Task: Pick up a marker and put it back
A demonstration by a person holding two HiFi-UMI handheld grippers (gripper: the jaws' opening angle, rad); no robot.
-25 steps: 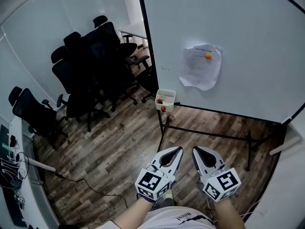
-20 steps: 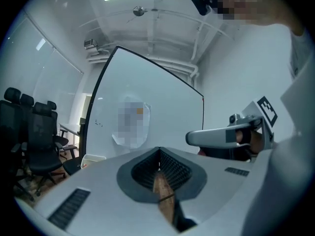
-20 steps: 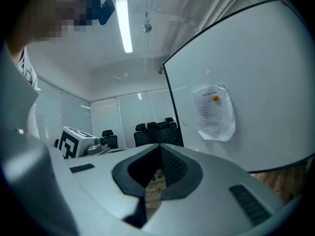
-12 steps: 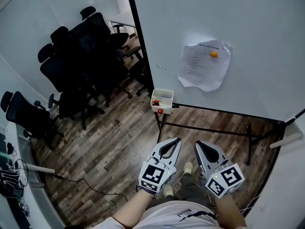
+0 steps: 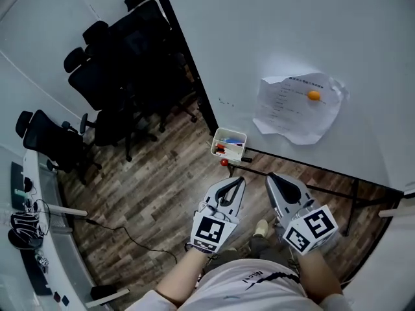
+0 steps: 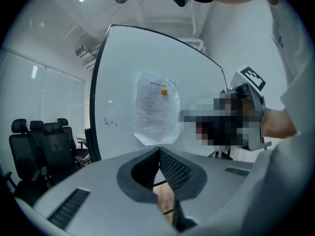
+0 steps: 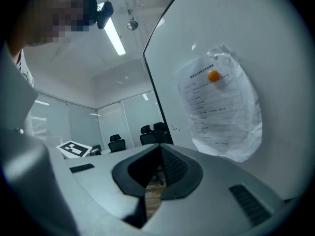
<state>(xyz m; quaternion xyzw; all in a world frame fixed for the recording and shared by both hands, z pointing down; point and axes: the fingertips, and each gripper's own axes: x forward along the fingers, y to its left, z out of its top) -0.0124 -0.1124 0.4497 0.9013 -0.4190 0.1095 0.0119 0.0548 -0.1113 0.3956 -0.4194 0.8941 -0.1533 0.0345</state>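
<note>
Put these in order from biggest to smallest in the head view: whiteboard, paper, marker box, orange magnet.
1. whiteboard
2. paper
3. marker box
4. orange magnet
All four are at the board, so nearness to the camera barely changes this.

- Glossy white whiteboard (image 5: 311, 37), edged by a thin black frame.
- Crumpled white paper sheet (image 5: 292, 115) with fine dark lines of print, and a round orange magnet (image 5: 314, 96) on it.
- Small white open box (image 5: 231, 133) with red and blue markers (image 5: 227, 149) inside it.
- Wood-plank floor (image 5: 155, 193), streaked brown and grey.
- Black office chairs (image 5: 123, 63).
- Left gripper (image 5: 240, 183) and right gripper (image 5: 272, 179): pale grey shells, dark grey ribbed pads, and cubes with black-and-white square markers.
</note>
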